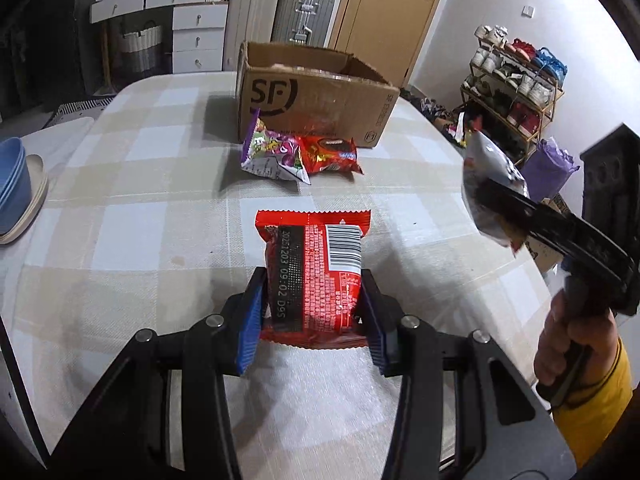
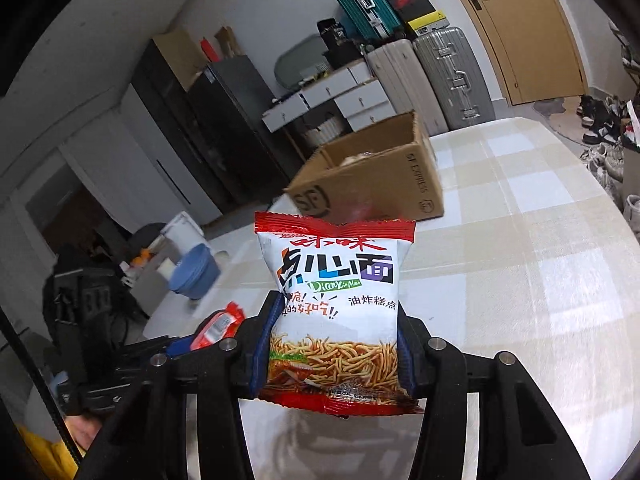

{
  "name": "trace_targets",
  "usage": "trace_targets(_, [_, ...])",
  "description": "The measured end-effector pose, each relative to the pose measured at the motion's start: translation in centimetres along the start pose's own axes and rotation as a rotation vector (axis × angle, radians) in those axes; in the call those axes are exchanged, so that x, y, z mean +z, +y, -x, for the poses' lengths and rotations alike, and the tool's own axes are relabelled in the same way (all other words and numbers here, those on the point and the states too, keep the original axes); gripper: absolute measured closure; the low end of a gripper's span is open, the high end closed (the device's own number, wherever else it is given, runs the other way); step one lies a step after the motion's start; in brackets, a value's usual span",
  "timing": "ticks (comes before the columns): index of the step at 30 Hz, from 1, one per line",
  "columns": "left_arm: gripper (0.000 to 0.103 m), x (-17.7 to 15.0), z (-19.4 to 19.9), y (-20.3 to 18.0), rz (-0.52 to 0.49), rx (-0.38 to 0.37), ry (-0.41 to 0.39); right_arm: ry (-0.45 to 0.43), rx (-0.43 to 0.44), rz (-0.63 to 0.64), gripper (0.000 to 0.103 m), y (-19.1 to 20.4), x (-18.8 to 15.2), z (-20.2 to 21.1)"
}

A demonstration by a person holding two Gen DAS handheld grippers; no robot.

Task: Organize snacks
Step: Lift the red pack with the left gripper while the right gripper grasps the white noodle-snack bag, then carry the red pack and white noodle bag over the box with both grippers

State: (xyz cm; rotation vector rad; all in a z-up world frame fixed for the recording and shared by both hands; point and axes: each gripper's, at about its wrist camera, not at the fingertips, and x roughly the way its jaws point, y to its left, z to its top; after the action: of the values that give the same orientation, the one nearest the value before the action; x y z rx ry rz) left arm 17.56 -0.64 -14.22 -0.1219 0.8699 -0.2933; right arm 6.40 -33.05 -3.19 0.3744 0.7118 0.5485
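The brown box (image 1: 316,96) has a big "SF" in a ring on its front and "SF EXPRESS" down its side. The red packet (image 1: 316,272) shows a barcode and the stamp "2021203 09:02 D95". The white noodle bag (image 2: 336,304) says "点心面" in big letters, "DianXin Mian" in green, and "油炸糕点" in small black letters.

Right gripper (image 2: 334,344): blue-padded fingers (image 2: 264,344) press both sides of a white noodle snack bag (image 2: 334,300) with red sealed ends, held upright above the checked desk (image 2: 520,280). Open cardboard box (image 2: 372,176) stands beyond it on the desk. Lower left: left gripper (image 2: 188,344) carries a red packet (image 2: 218,326). Blue bowls (image 2: 196,272) near the desk's left edge.
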Motion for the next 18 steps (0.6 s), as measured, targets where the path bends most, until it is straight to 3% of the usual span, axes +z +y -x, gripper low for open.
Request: trace_targets(18, [0.062, -3.5, 8.7, -0.5, 0.012, -0.039, -0.098, -0.019, 0.033, 0.060, 0.053, 4.8, -4.2, 5.4])
